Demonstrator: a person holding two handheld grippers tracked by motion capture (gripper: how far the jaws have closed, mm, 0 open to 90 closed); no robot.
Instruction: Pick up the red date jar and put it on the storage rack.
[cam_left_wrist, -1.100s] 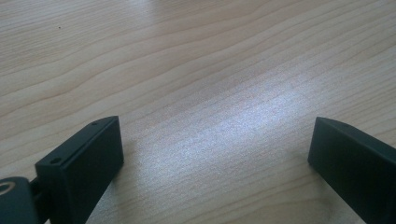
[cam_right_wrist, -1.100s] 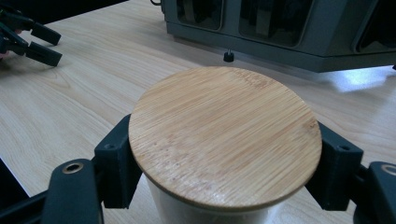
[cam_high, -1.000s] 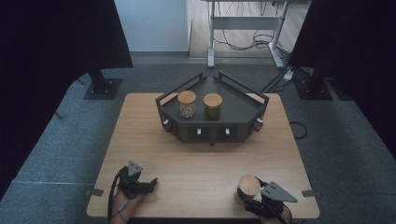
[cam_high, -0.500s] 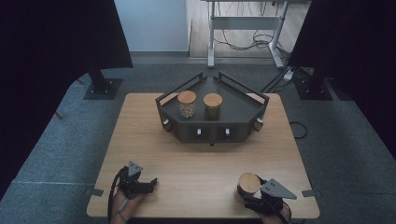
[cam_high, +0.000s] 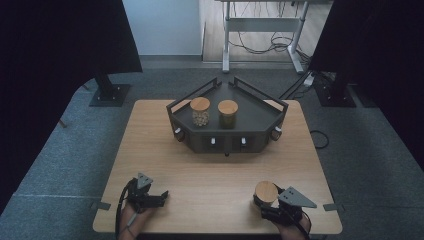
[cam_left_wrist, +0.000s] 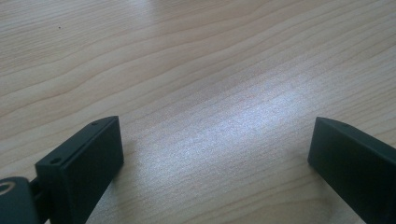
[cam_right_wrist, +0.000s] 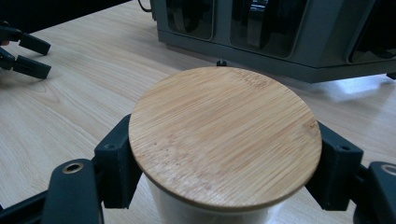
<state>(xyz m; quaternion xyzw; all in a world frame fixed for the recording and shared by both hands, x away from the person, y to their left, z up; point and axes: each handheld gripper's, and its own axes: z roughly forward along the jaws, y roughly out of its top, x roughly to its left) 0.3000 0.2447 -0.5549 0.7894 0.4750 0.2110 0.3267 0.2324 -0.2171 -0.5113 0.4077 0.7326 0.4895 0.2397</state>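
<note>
A glass jar with a round bamboo lid (cam_high: 266, 192) (cam_right_wrist: 224, 140) stands near the table's front right. My right gripper (cam_high: 265, 201) (cam_right_wrist: 225, 164) is shut on it, one jaw on each side just under the lid. My left gripper (cam_high: 161, 195) (cam_left_wrist: 215, 154) rests at the front left with its jaws wide open over bare wood and nothing between them. It also appears far off in the right gripper view as the left gripper (cam_right_wrist: 28, 53). Two more bamboo-lidded jars, a pale-filled jar (cam_high: 200, 111) and a dark jar (cam_high: 228, 113), stand in a dark tray (cam_high: 260, 117).
The dark angular tray with raised rails sits at the middle back of the wooden table (cam_high: 215, 170); its front wall (cam_right_wrist: 280, 37) lies just beyond the held jar. Black stands and a metal desk frame (cam_high: 260, 35) are on the carpet behind the table.
The right gripper and its jar have shifted very slightly away from the front edge. The left gripper has stayed put.
</note>
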